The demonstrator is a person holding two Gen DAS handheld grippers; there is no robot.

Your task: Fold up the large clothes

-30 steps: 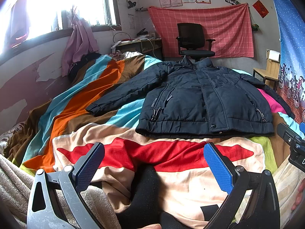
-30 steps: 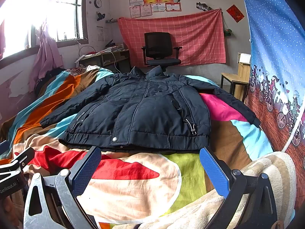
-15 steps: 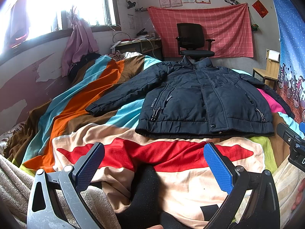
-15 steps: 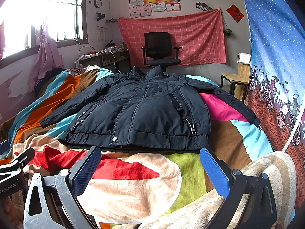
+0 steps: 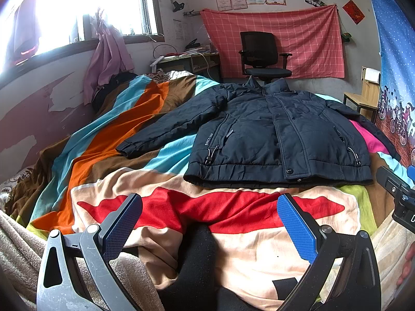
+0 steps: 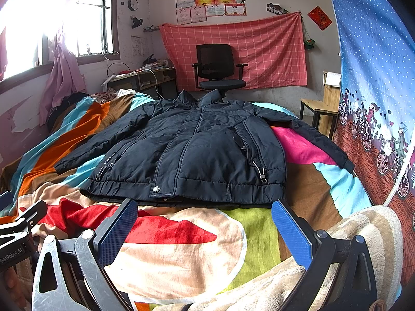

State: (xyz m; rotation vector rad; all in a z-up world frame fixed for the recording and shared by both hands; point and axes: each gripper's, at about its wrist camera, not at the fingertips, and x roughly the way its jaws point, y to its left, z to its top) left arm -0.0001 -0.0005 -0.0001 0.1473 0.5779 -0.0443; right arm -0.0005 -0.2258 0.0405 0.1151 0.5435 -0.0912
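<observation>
A dark navy padded jacket lies flat and zipped on the bed, front up, hem toward me, both sleeves spread out to the sides. It also shows in the right wrist view. My left gripper is open and empty, held low over the blanket short of the hem. My right gripper is open and empty, just short of the hem's right half. Each gripper's edge shows in the other's view.
A colourful striped blanket covers the bed. A beige fleece blanket lies at the near edge. A black office chair and a desk stand beyond the bed. A blue curtain hangs on the right, beside a wooden stool.
</observation>
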